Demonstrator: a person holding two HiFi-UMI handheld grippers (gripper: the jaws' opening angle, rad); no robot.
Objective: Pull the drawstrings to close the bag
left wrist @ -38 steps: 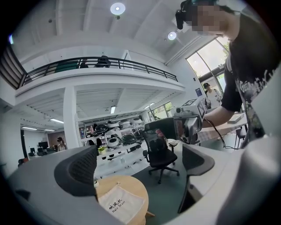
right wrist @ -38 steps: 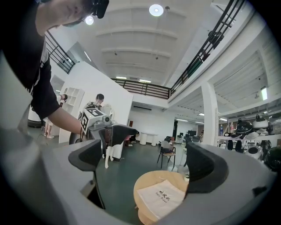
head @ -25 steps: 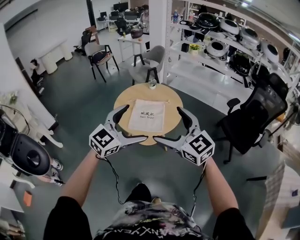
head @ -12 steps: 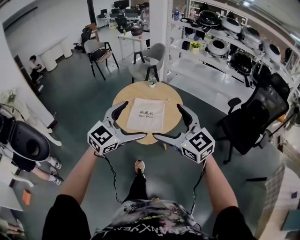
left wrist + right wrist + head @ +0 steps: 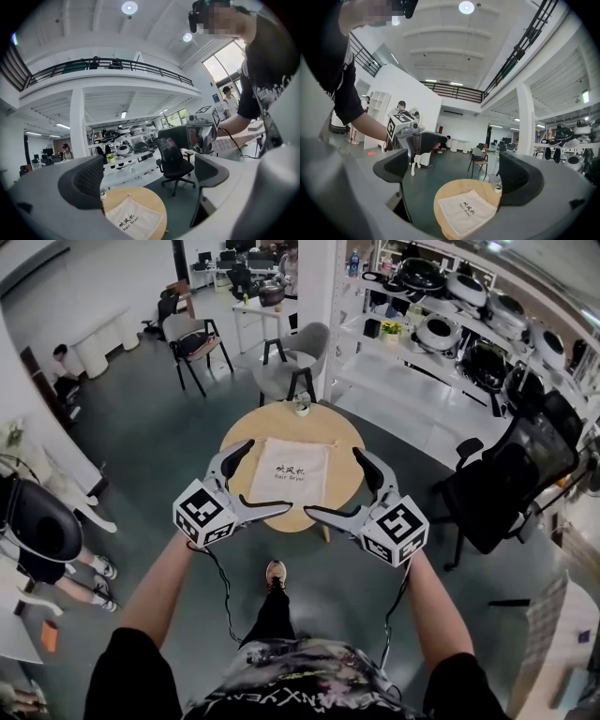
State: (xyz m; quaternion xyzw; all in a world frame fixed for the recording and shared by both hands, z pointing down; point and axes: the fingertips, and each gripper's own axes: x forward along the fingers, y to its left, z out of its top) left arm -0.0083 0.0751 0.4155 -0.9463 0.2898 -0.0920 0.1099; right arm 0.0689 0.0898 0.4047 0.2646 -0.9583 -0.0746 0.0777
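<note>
Both sets of jaws stand wide apart and empty. Your left gripper point(image 5: 267, 477) and right gripper point(image 5: 333, 483) hang in the air short of the round table point(image 5: 330, 430), posed as they were 1 s ago but shifted slightly leftward. Your shoe point(image 5: 275, 573) has stepped into view below the table. The bag point(image 5: 290, 472) lies flat at the table's centre, untouched, with its cord at the far edge.

Surroundings:
- Shelf rack point(image 5: 450, 329) at right.
- Black office chair point(image 5: 511, 474) beside the table.
- Grey chair point(image 5: 295, 362) beyond the table.
- 1 small plant pot point(image 5: 302, 408) on the far rim.

Only open floor lies between the jaws and the table.
</note>
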